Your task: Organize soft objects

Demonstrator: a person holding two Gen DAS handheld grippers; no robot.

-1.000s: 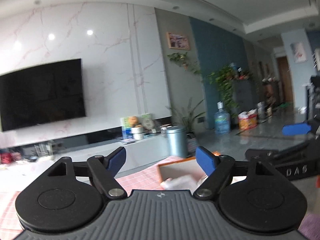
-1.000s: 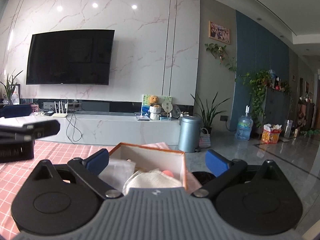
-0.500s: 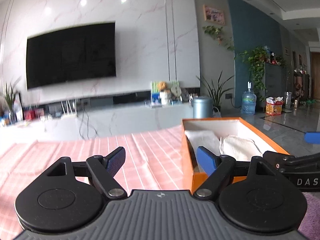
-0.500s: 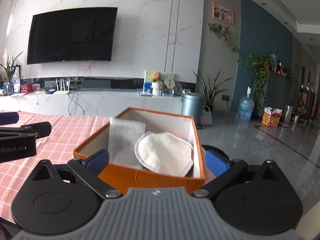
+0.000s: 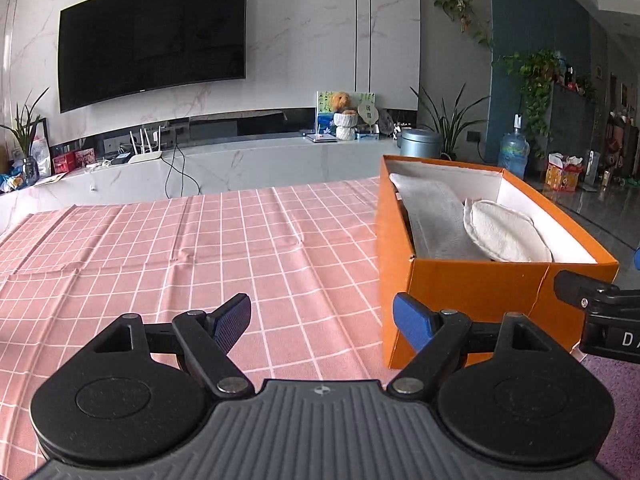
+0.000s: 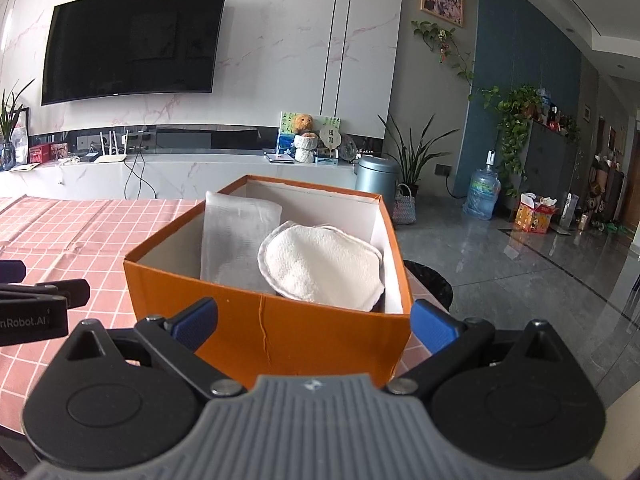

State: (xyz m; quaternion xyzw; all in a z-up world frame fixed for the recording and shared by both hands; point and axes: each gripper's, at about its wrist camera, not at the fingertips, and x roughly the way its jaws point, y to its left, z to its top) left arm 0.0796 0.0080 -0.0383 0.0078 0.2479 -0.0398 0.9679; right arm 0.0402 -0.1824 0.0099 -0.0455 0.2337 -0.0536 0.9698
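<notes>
An orange cardboard box (image 5: 472,292) (image 6: 264,320) stands at the right end of the pink checked tablecloth (image 5: 200,248). Inside it lean a flat grey-white pouch (image 5: 436,216) (image 6: 236,236) and a round white fluffy pad (image 5: 504,232) (image 6: 320,268). My left gripper (image 5: 322,322) is open and empty, low over the cloth just left of the box's near corner. My right gripper (image 6: 314,320) is open and empty too, its fingers spread to either side of the box's near wall. The right gripper's arm shows at the left view's right edge.
The table's right edge runs just past the box, with dark tiled floor (image 6: 520,272) beyond it. A black round stool (image 6: 432,280) sits beside the box. A TV (image 5: 152,36), a marble shelf (image 5: 248,160) and a metal bin (image 6: 376,180) stand behind.
Both grippers have tilted downward and pulled back: the views swung from the wall and ceiling to the tablecloth and box. The box's contents now show fully. Both stay open.
</notes>
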